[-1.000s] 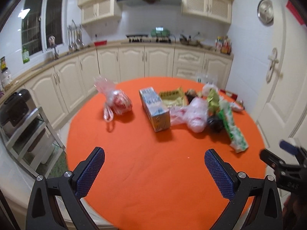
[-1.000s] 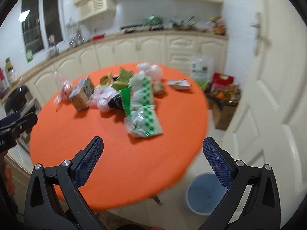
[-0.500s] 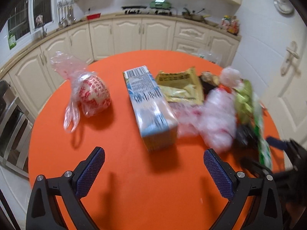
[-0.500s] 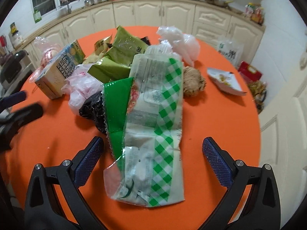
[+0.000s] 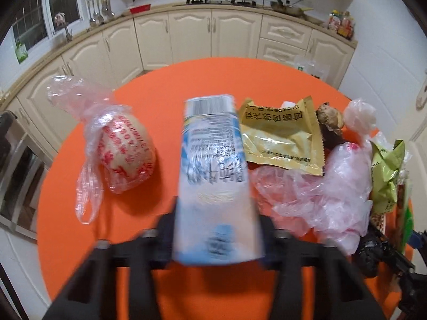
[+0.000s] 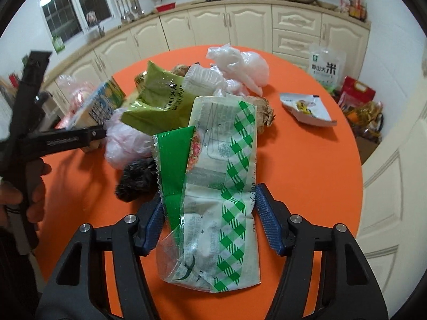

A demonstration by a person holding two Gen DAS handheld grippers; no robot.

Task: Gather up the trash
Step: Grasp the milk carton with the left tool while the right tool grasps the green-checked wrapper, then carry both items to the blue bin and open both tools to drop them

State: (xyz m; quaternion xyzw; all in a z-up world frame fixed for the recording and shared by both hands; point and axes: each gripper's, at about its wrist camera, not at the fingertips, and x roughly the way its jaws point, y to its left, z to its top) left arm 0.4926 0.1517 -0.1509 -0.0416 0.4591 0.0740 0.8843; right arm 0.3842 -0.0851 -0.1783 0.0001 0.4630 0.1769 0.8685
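The left gripper [image 5: 217,237] has just been closing and now clamps the near end of a blue-and-white rectangular drink carton [image 5: 213,176] lying on the round orange table [image 5: 128,240]. The right gripper [image 6: 208,221] has also been closing, and its blue pads [image 6: 267,221] now pinch a clear plastic wrapper with green checks [image 6: 221,186]. Around the carton lie a knotted clear bag with red print [image 5: 120,149], a gold foil packet [image 5: 280,138] and a crumpled pink plastic bag [image 5: 328,197]. A black crumpled bag [image 6: 137,176] sits left of the wrapper.
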